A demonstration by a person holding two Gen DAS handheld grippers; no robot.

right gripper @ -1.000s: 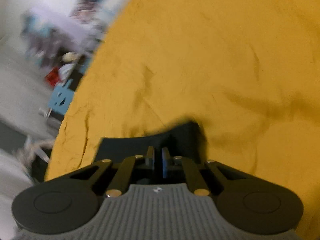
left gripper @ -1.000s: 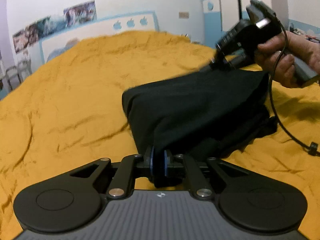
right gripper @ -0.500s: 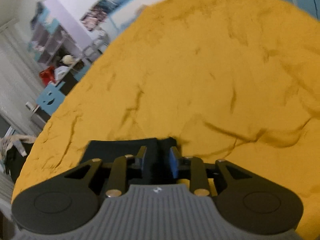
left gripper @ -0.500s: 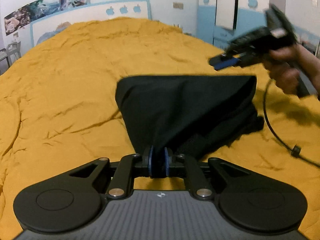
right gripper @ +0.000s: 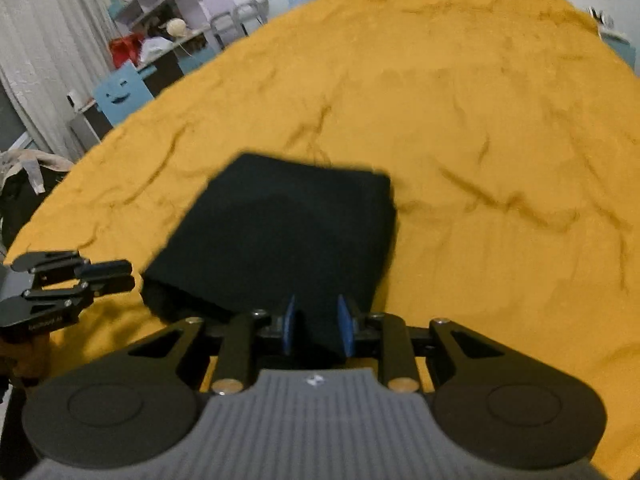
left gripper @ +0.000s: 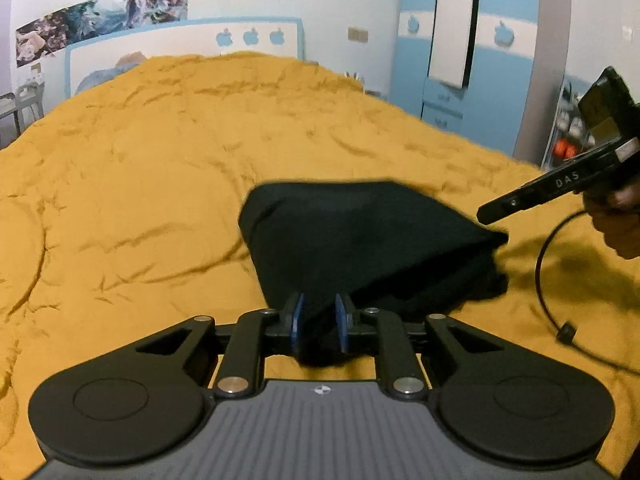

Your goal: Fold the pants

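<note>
The black pants [left gripper: 360, 240] lie folded into a compact bundle on the orange bedspread [left gripper: 160, 184]. My left gripper [left gripper: 318, 326] is open, its blue pads on either side of the bundle's near corner. My right gripper [right gripper: 316, 328] is also open, with the pants' [right gripper: 280, 232] near edge between its pads. The right gripper shows in the left wrist view [left gripper: 492, 214] just off the bundle's right corner. The left gripper shows in the right wrist view [right gripper: 116, 276] beside the bundle's left corner.
The orange bedspread [right gripper: 480, 120] covers the whole bed. A black cable [left gripper: 548, 280] hangs from the right gripper over the bed. Shelves and a blue chair [right gripper: 120, 92] stand past the bed's left edge. A blue wardrobe [left gripper: 460, 60] stands at the right.
Both grippers have opened and let go of the pants. The right gripper drew back from the bundle, which now rests lower on the bed.
</note>
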